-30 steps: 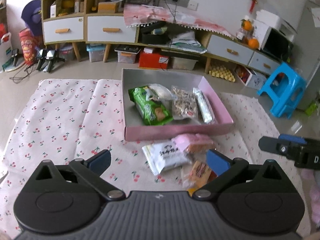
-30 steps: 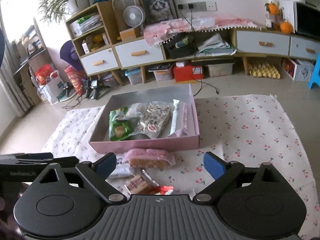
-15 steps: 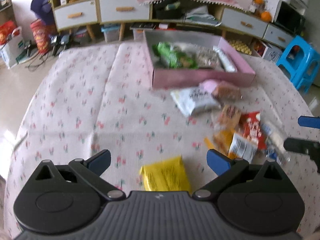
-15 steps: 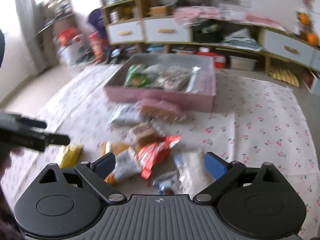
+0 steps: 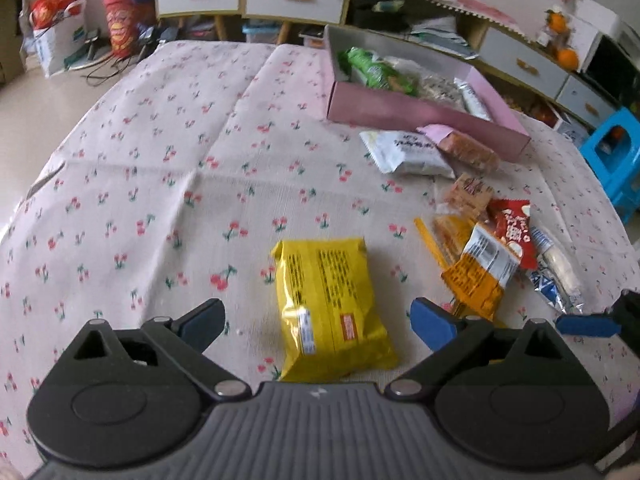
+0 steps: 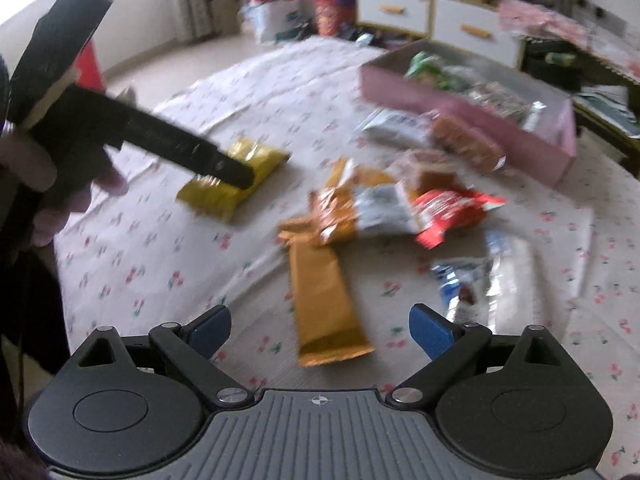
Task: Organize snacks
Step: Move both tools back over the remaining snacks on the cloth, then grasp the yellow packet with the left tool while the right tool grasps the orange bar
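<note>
The pink box (image 5: 420, 110) sat far across the cherry-print cloth (image 5: 160, 160), some snacks already inside. The yellow packet (image 5: 330, 308) lay between the spread, empty left tongs (image 5: 316, 320), its long axis running away along the fingers. The right tongs (image 6: 320, 326), also spread and empty, hung over the orange packet (image 6: 326, 300), likewise lengthwise. Motion blur smeared the right view, and the tong body hid the yellow packet's near end.
</note>
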### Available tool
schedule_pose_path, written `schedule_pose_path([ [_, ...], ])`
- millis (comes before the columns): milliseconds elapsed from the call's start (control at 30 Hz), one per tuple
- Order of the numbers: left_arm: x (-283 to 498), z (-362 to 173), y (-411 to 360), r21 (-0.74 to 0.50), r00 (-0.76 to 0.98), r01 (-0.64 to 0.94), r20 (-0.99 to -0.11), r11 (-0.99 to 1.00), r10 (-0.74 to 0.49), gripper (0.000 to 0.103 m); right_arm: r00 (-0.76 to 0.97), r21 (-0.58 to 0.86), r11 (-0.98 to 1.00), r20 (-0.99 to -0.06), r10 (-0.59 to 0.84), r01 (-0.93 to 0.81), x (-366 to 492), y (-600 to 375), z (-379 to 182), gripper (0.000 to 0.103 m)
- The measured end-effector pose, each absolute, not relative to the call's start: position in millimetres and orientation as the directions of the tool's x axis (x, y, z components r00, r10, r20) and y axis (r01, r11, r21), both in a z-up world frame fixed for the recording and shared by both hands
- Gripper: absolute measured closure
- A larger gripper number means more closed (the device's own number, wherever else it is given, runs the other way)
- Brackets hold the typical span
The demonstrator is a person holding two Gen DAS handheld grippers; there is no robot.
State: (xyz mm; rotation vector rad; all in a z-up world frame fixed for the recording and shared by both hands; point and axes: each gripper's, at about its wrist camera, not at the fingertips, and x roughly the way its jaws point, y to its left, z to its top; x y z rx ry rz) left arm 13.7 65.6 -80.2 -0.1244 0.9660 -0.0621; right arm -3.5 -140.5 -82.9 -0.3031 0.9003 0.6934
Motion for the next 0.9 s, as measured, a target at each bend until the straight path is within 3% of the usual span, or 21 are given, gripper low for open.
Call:
schedule_pose_path([
  [133,12,-83,62,-0.112,0.568,-0.001,-0.818,0.994,-0.091,0.006,0.397,0.036,0.736,-0.823,0.405,-0.676,-3,-137,-92,0.006],
  [467,16,-89,55,-0.054,0.548,0.034,-0.834,0.998,-0.064,0.021,0.434,0.006,0.747,-0.812,0.392,-0.665,6,-135,-97,0.003],
  [733,22,-85,59,-0.086,0.558,0.033,-0.825,0.996,-0.090,0.047,0.446,0.009,0.775,-0.814,0.373,-0.632,14,-132,-96,0.005],
  [900,25,-84,64,-0.122,0.549,0.020,-0.828,0.992,-0.113,0.050,0.456,0.007,0.781,-0.809,0.371,-0.624,14,-130,-92,0.020],
])
